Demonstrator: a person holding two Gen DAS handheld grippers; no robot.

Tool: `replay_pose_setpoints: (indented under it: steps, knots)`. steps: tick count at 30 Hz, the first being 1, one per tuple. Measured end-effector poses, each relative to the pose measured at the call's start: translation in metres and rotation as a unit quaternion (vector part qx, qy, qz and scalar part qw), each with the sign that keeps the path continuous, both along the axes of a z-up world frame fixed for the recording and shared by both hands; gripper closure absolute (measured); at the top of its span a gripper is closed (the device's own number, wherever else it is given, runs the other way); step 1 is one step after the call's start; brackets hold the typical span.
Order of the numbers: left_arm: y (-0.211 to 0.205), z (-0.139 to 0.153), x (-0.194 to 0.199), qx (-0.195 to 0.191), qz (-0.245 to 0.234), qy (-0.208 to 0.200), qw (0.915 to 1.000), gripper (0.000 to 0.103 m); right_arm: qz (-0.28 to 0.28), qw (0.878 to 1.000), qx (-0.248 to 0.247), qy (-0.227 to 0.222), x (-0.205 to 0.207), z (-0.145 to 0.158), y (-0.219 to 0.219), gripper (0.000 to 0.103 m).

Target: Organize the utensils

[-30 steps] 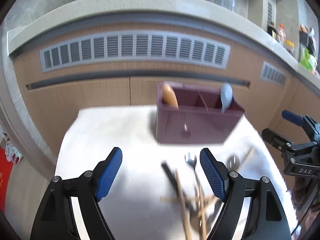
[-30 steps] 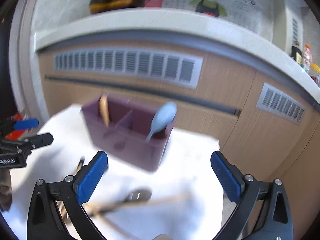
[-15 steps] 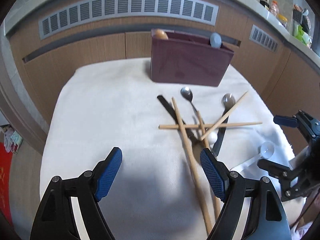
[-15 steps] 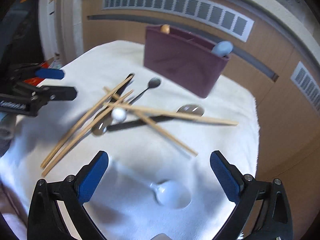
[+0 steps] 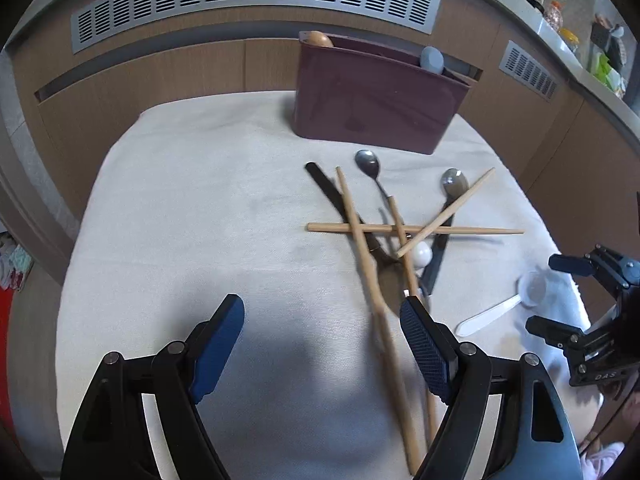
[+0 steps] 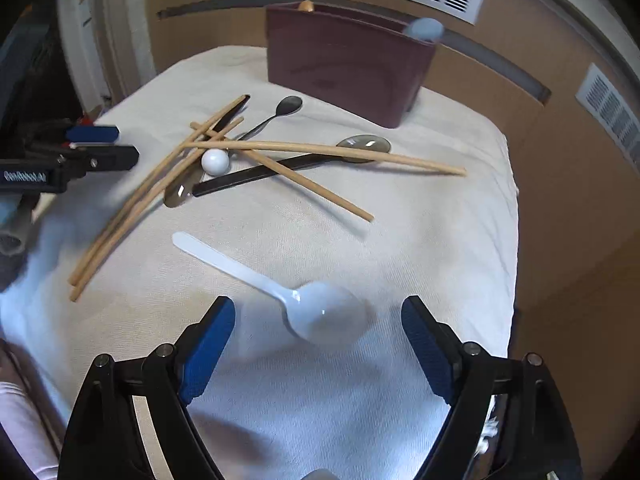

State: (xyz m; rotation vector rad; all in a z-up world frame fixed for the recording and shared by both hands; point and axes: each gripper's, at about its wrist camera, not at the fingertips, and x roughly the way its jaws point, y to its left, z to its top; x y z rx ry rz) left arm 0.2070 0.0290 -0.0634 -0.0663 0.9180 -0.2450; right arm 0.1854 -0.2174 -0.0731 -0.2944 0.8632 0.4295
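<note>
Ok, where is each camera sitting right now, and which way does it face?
Left wrist: on the left hand-held gripper, angled down at the white cloth and chopsticks; its blue fingers show, open.
Right wrist: on the right hand-held gripper, angled down at the white plastic spoon; its jaws, just closing, stand apart around the bowl.
Shared: the maroon holder, the utensil pile, and each other's gripper.

chopsticks [image 5: 414,230], spoons crisscrossed on cloth | maroon holder [image 5: 376,96] upright behind
</note>
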Motion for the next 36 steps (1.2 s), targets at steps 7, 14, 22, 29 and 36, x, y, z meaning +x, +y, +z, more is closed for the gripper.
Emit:
replay_pose_setpoints:
  steps: [7, 14, 22, 29, 36]
  knots:
    - [-0.024, -0.009, 0.021, -0.014, -0.036, 0.030, 0.9988, 0.061, 0.009, 0.990, 0.097, 0.100, -0.006, -0.012, -0.004, 0.066]
    - [-0.036, -0.010, 0.026, 0.022, -0.035, 0.023, 0.9988, 0.066, -0.030, 0.988, 0.122, 0.090, 0.020, -0.012, 0.000, 0.068]
    - [-0.016, -0.013, 0.019, 0.027, -0.014, 0.036, 0.9989, 0.066, -0.105, 0.987, 0.103, 0.070, 0.063, -0.007, 0.016, 0.067]
    - [-0.008, -0.009, 0.019, -0.001, -0.007, 0.039, 0.9992, 0.065, -0.212, 0.975, 0.060, 0.027, 0.093, -0.009, 0.018, 0.021]
    - [-0.005, -0.014, 0.033, -0.020, 0.008, 0.056, 0.9982, 0.063, -0.190, 0.981, 0.047, 0.000, 0.102, -0.012, 0.028, 0.029]
